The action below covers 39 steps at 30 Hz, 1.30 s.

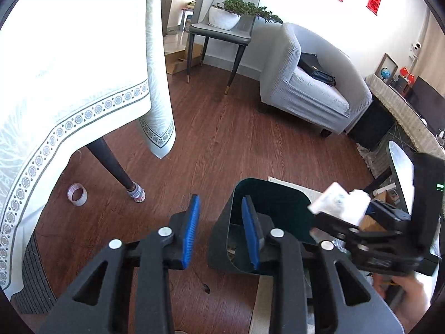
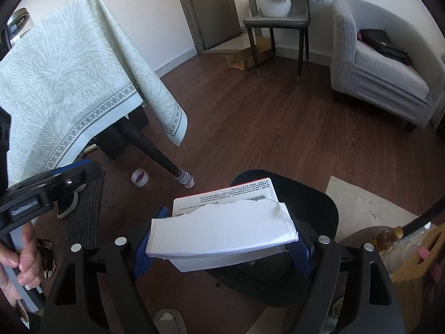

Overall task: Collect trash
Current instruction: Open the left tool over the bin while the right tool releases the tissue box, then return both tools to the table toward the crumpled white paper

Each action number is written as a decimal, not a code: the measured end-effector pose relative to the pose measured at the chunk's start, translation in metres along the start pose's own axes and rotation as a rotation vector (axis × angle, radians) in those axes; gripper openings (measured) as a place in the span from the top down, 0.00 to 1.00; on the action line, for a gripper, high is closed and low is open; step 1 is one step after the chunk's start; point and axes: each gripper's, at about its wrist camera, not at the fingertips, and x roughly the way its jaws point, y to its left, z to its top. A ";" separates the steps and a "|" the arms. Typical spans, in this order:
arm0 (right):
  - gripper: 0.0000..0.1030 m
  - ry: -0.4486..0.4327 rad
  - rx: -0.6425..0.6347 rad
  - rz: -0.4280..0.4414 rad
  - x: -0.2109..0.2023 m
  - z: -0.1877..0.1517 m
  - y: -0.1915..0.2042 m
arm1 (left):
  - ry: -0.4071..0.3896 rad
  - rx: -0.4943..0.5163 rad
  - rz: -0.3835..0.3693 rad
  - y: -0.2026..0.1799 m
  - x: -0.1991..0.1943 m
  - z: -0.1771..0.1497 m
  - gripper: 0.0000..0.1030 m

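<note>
In the right wrist view my right gripper [image 2: 222, 250] is shut on a torn white carton [image 2: 222, 228] with printed text on its far flap, blue pads pressing both ends. It hangs over a black trash bin [image 2: 319, 203] standing on the wood floor. In the left wrist view my left gripper [image 1: 222, 231] is open, with nothing between its blue pads [image 1: 192, 231]. The same bin [image 1: 278, 203] is just beyond its right finger. To the right, blurred, the right gripper [image 1: 345, 213] carries the carton [image 1: 338, 201] above the bin's rim.
A table with a pale green cloth [image 1: 69, 69] and a dark leg [image 1: 111, 164] stands at the left, a tape roll [image 1: 77, 194] on the floor beside it. A grey armchair [image 1: 311, 89], a chair with a potted plant [image 1: 222, 16] and a beige rug [image 2: 367, 203] lie further off.
</note>
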 end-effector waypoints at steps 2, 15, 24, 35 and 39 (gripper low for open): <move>0.22 0.040 0.022 -0.026 0.022 -0.006 -0.007 | 0.010 0.003 -0.013 0.001 0.000 0.000 0.70; 0.15 0.202 0.056 -0.205 0.115 -0.036 -0.037 | 0.005 0.028 -0.073 -0.009 -0.018 -0.002 0.70; 0.13 0.126 0.012 -0.161 0.083 -0.023 -0.014 | -0.037 0.003 -0.069 -0.010 -0.034 0.004 0.66; 0.13 -0.102 -0.090 -0.057 -0.035 0.007 0.026 | -0.289 0.060 0.030 -0.037 -0.104 0.023 0.55; 0.13 -0.173 -0.094 -0.058 -0.083 0.015 0.019 | -0.358 0.044 -0.019 -0.055 -0.127 0.027 0.47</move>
